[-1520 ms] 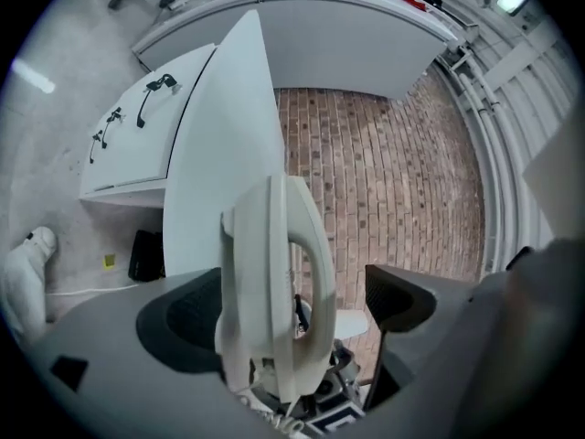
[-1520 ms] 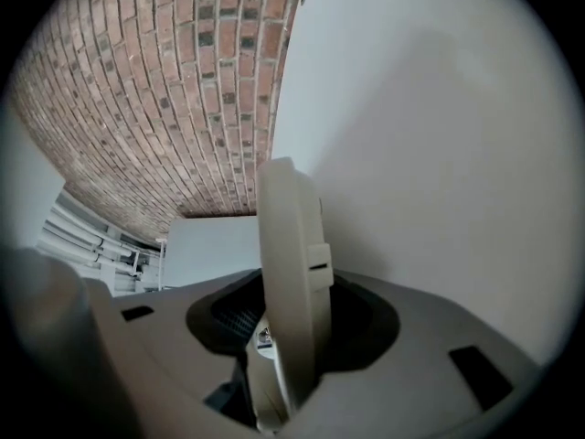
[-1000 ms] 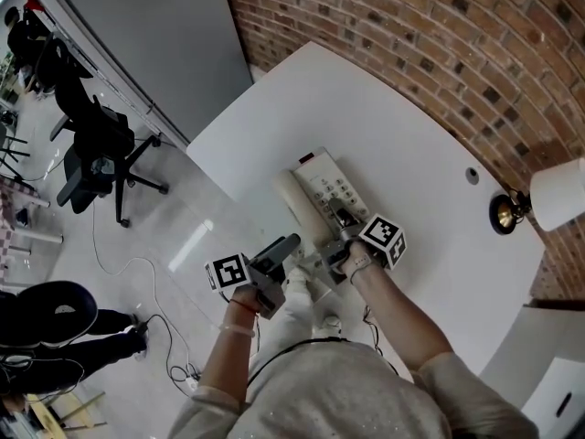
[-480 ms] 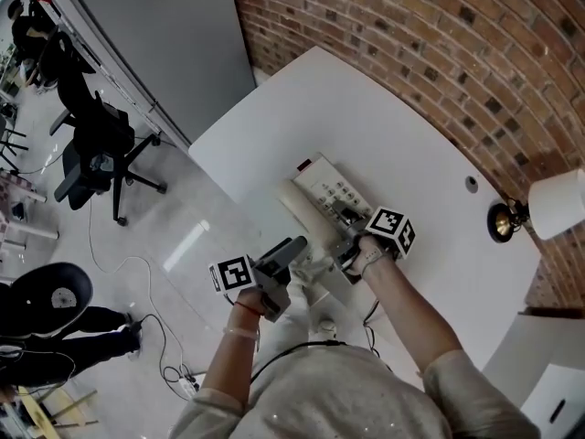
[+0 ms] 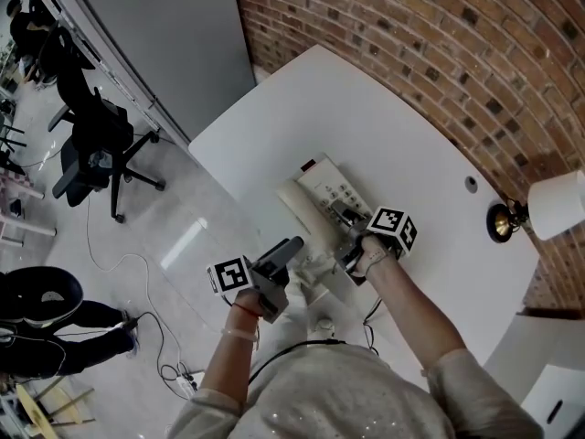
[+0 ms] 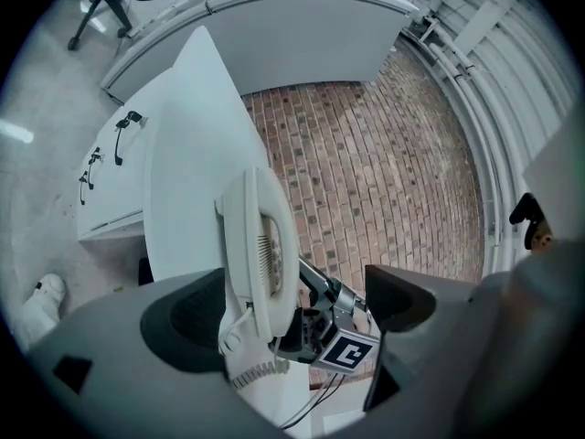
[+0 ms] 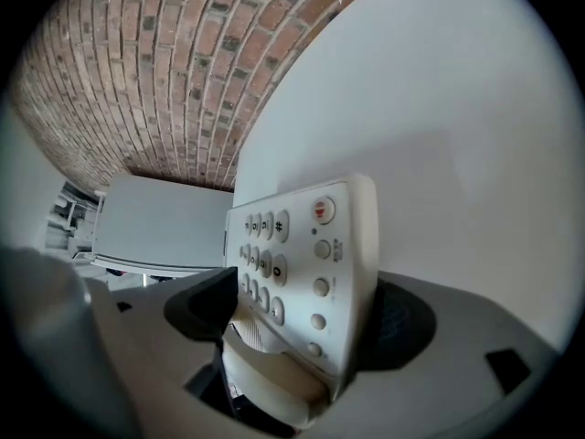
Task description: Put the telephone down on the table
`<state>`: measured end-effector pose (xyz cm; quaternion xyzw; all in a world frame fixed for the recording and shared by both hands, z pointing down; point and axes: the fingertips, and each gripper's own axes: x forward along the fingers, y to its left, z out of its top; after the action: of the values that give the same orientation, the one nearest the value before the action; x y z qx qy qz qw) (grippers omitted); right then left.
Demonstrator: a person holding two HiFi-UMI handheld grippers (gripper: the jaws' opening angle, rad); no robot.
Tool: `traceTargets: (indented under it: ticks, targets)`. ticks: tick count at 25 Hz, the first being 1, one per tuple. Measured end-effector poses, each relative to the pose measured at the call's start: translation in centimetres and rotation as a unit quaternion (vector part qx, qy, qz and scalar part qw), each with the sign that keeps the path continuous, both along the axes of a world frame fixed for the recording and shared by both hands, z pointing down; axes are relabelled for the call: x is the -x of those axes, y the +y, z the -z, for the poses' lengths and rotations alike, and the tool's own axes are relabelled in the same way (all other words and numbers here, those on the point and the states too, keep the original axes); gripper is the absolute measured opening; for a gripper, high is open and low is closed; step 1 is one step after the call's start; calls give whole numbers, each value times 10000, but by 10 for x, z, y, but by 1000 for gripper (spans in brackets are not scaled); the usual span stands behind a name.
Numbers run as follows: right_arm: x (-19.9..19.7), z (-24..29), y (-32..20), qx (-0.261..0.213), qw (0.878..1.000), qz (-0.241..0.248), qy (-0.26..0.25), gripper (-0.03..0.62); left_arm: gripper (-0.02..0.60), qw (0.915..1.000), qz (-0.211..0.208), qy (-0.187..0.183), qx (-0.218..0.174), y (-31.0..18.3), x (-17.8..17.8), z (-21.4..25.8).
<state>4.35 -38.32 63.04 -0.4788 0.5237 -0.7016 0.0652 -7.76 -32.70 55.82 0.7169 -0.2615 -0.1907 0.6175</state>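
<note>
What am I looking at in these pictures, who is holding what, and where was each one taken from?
A person stands at a white table and holds a tool in each hand. Each tool ends in two jaws that pinch like tongs, and the cubes with square markers are parts of the tools.

The wide picture comes from a camera on the person's head, looking down. The other two come from small cameras that ride on each tool and look along its jaws.

On the table lies a pale telephone. A lamp stands near the table's edge, by the brick wall.

The right gripper has the telephone's keypad end between its jaws, which are opening. The left gripper has its jaws wide apart. The handset shows between them but is not pinched.
</note>
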Motion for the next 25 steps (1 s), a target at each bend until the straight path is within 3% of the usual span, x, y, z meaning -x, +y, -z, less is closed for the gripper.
traceTargets:
  ticks: [11, 18, 25]
  targets:
    - [7, -1, 11, 372, 9982, 466, -64, 424, 480, 9996, 109, 235, 64, 0, 3, 6]
    - [13, 2, 15, 485, 9962, 713, -103, 480, 480, 9989, 188, 412, 105, 1, 4, 8]
    - [11, 3, 22, 600, 9941, 857, -284, 503, 480, 9991, 200, 352, 123, 2, 6, 6]
